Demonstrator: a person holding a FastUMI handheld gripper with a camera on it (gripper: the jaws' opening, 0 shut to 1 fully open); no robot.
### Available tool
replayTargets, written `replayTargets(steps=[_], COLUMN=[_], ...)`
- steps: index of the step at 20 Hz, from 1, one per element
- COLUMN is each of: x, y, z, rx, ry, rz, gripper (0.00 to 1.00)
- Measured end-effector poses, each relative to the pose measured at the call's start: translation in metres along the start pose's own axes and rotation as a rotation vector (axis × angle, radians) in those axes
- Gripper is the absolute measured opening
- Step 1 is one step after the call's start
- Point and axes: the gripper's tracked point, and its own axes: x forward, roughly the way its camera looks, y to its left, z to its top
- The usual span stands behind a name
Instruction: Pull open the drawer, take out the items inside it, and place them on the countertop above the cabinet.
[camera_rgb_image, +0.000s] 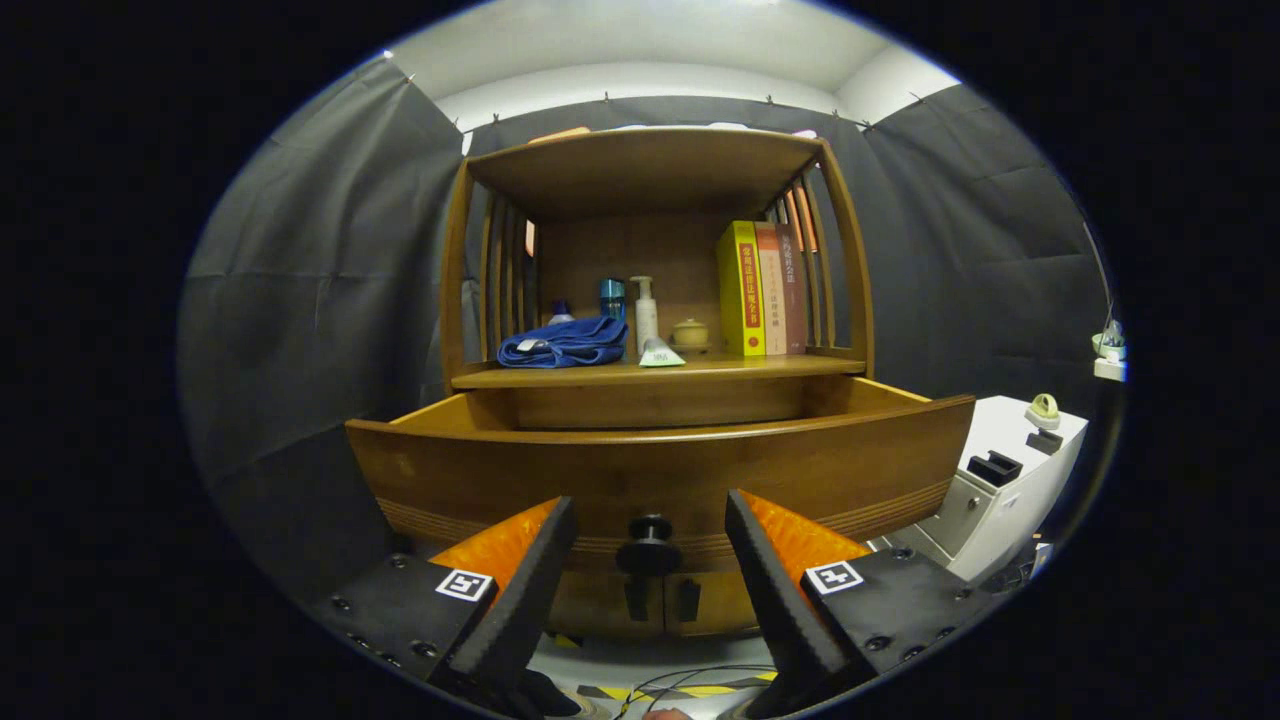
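Observation:
The wooden cabinet's drawer (660, 465) stands pulled out toward me, its curved front panel just ahead of my fingers. Its round dark knob (649, 545) sits between my fingertips, untouched on both sides. My gripper (650, 520) is open, with a wide gap between its fingers. The drawer's inside is hidden behind the front panel. Above it runs the countertop (760, 367), holding a folded blue towel (562, 343), a blue bottle (612, 298), a white pump bottle (645, 310), a small tube (659, 353), a little lidded pot (690, 333) and three upright books (760, 288).
A top shelf (645, 165) roofs the countertop, with slatted sides left and right. A white unit (1000, 480) stands to the cabinet's right with small items on it. Cables and striped tape (690, 688) lie on the floor below my fingers.

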Motion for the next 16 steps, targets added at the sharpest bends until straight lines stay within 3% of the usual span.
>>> replayTargets(steps=[16], x=[0.042], y=[-0.009], z=[-0.020], rx=[-0.027], ry=[-0.011], rz=[-0.056], gripper=[0.97])
